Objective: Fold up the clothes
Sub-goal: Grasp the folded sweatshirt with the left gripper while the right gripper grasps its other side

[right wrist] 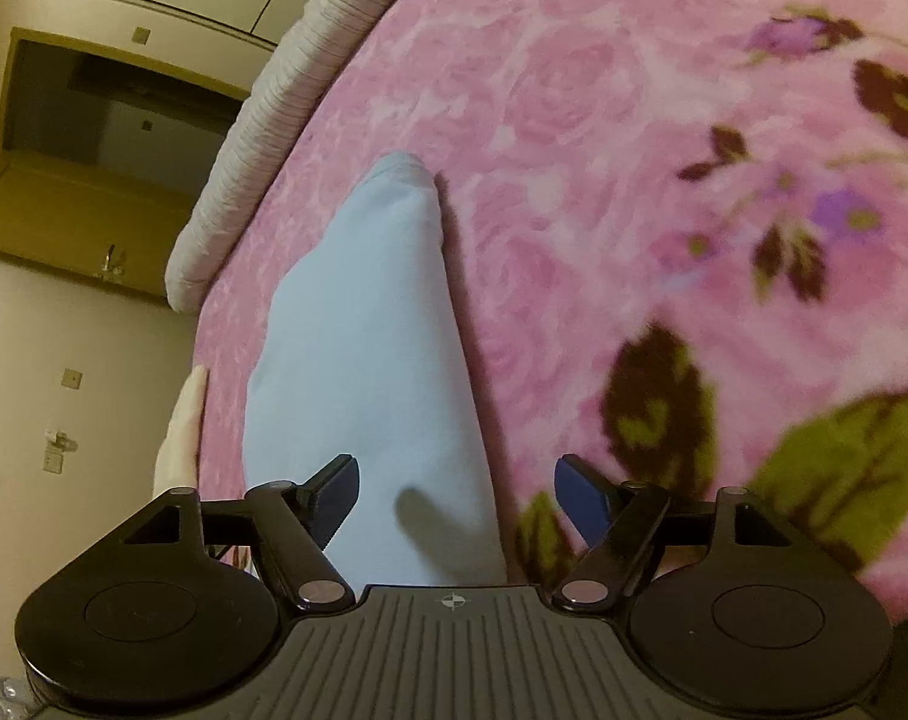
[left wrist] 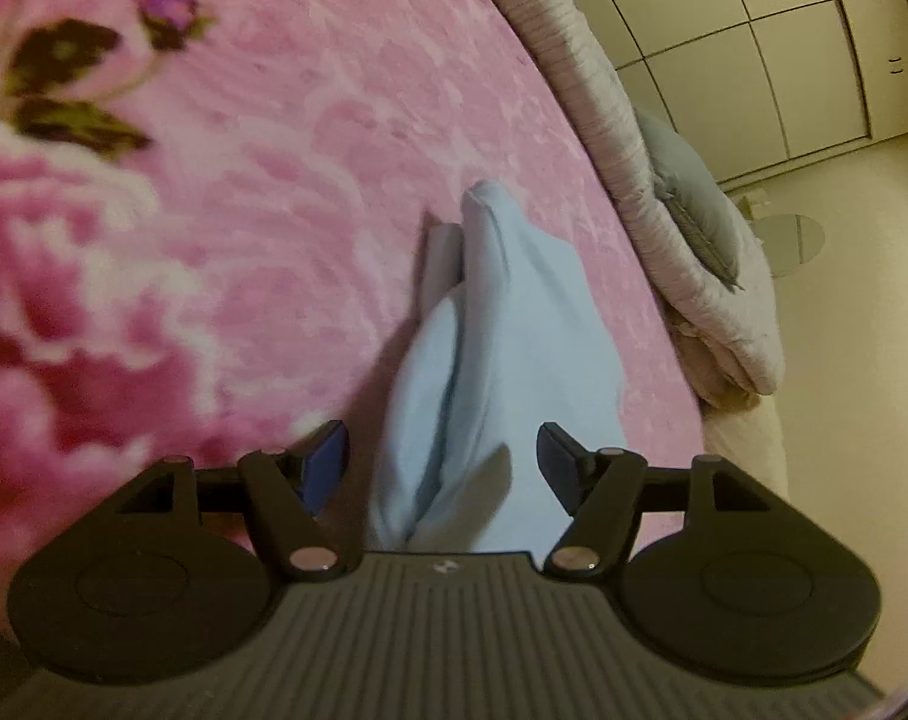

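Observation:
A light blue garment (left wrist: 502, 348) lies in a long, narrow heap on a pink flowered blanket (left wrist: 273, 180), its near end running under my left gripper (left wrist: 441, 468). That gripper's jaws stand apart with the cloth between them, and neither blue pad touches it. The right wrist view has the same blue garment (right wrist: 363, 360) stretching away over the blanket (right wrist: 604, 150). My right gripper (right wrist: 457, 495) stands wide open over the garment's near end, its pads clear of the cloth.
A rolled beige quilt (left wrist: 634, 150) with a grey pillow (left wrist: 688, 198) lines the bed's edge. Cream wardrobe doors (left wrist: 754, 48) and pale floor (left wrist: 844, 360) lie beyond. A wooden desk recess (right wrist: 93, 150) and a beige bolster (right wrist: 261, 138) border the bed on the other side.

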Demonstrator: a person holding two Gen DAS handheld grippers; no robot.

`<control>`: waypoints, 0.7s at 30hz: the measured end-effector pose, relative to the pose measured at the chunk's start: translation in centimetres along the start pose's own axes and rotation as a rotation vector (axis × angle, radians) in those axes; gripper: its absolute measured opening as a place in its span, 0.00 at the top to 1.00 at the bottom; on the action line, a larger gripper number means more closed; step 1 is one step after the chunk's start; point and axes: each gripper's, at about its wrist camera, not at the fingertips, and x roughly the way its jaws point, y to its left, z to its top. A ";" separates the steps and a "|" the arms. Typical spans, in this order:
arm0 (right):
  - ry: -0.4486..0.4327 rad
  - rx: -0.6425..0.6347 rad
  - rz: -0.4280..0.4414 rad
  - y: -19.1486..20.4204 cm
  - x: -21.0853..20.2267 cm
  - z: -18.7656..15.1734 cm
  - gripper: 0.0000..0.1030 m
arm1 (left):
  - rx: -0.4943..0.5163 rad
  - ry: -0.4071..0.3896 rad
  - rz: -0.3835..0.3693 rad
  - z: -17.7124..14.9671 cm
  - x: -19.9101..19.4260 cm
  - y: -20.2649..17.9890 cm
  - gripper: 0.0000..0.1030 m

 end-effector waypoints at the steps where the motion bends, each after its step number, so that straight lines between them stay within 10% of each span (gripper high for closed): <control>1: 0.001 -0.002 0.000 0.1 0.2 0.1 0.26 | 0.001 0.008 -0.008 0.1 0.4 -0.1 0.37; 14: 0.001 0.009 0.071 0.5 3.5 1.7 0.26 | 0.076 0.066 -0.053 0.9 3.7 -1.1 0.43; 21: 0.037 -0.091 0.108 2.2 6.7 2.3 0.27 | 0.119 0.144 -0.092 1.8 6.1 -1.3 0.68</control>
